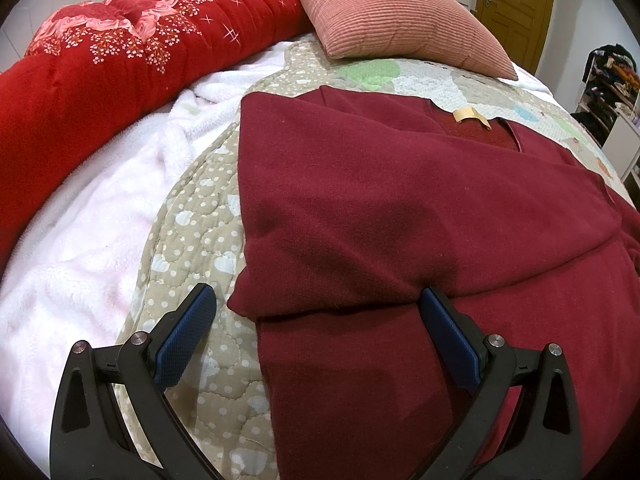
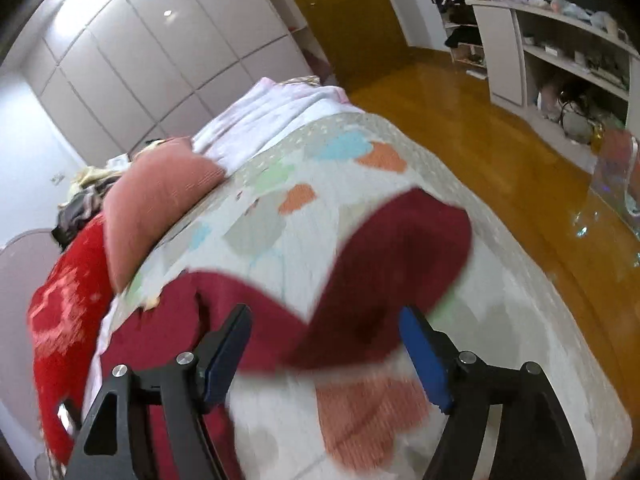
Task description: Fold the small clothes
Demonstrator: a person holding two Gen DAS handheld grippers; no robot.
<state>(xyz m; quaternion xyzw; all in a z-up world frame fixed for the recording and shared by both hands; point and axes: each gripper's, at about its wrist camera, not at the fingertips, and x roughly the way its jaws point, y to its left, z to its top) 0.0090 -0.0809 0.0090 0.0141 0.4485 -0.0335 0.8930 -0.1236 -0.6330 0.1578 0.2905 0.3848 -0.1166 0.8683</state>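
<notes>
Dark red knit fills most of what we see: the sweater [image 1: 400, 208] lies on the quilt [image 1: 192, 248] of the bed, one side already folded over the body so that a straight folded edge runs down its left side. Taking the sweater as our landmark, its neckline with a tan label [image 1: 472, 115] sits at the far end, and the folded sleeve's cuff corner ends at the near end, just ahead of our left gripper [image 1: 318, 312]. That gripper's jaws stand spread wide and hold nothing; one blue pad [image 1: 448, 332] rests over the sweater's lower body, the other over bare quilt beside the sweater's left edge.

Left of the sweater we have a strip of uncovered quilt, then a white fleece blanket [image 1: 80, 248], then a red floral duvet [image 1: 120, 60]. Beyond the neckline lies a pink ribbed cushion [image 1: 392, 16], apart from the sweater.

In the blurred right wrist view, our right gripper [image 2: 324, 332] is also spread wide and empty, above the quilt. The sweater's other sleeve [image 2: 400, 264] stretches out unfolded across the quilt ahead of it. Right of that sleeve the quilt runs bare to the bed's edge, with wooden floor [image 2: 480, 140] beyond.
</notes>
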